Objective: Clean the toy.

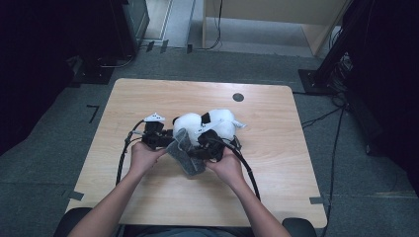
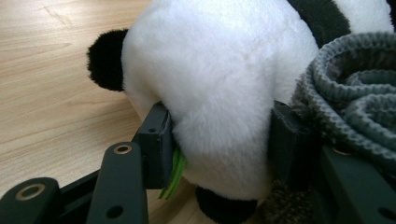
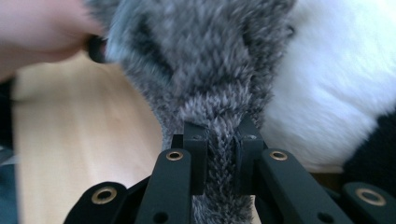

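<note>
A black-and-white panda plush (image 1: 220, 121) lies in the middle of the wooden table (image 1: 148, 96). A grey fuzzy knit piece (image 1: 187, 157), like a sock, lies against its near side. My left gripper (image 1: 167, 139) comes in from the left. In the left gripper view, the left gripper (image 2: 219, 144) is shut on a white part of the panda (image 2: 210, 70), whose plush bulges between the pads. The knit's ribbed opening (image 2: 359, 93) sits just to the right. My right gripper (image 1: 198, 150) is beside the knit. In the right gripper view, the right gripper (image 3: 223, 158) pinches the grey knit (image 3: 201, 56) tight.
A small dark round spot (image 1: 238, 97) marks the table's far side. Black cables (image 1: 122, 158) trail from both grippers toward the near edge. A green tag (image 2: 175, 175) pokes out under the panda. A hand (image 3: 42, 35) is blurred beyond the knit. Dark stands (image 1: 341, 44) flank the table.
</note>
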Available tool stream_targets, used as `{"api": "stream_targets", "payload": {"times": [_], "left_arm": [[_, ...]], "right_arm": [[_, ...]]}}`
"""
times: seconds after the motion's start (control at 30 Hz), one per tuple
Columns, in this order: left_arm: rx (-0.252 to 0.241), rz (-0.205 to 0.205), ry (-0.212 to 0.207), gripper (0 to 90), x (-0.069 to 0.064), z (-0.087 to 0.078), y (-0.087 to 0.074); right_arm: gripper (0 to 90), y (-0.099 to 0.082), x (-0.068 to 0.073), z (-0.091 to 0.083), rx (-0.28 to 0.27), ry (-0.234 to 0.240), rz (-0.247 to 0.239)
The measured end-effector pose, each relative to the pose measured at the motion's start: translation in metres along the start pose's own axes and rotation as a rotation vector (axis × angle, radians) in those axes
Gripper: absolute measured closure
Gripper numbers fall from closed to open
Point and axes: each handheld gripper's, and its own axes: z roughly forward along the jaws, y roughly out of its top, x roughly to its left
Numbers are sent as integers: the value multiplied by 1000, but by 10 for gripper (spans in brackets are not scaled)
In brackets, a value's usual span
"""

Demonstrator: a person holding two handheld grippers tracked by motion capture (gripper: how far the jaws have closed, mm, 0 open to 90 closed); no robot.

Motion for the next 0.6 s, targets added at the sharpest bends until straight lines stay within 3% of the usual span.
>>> {"api": "stream_targets", "payload": {"times": [0.13,0.23,0.5,0.6], "left_arm": [[13,28,12,477,-1,1,0],[22,34,15,479,-2,1,0],[24,30,11,482,-1,1,1],[26,29,12,483,-1,1,2]], "right_arm": [[800,-11,-11,3,-1,-25,3],[798,-19,-19,-3,-11,-24,44],[795,-28,-29,-20,23,-136,47],[795,-31,-31,-30,23,-127,64]]}}
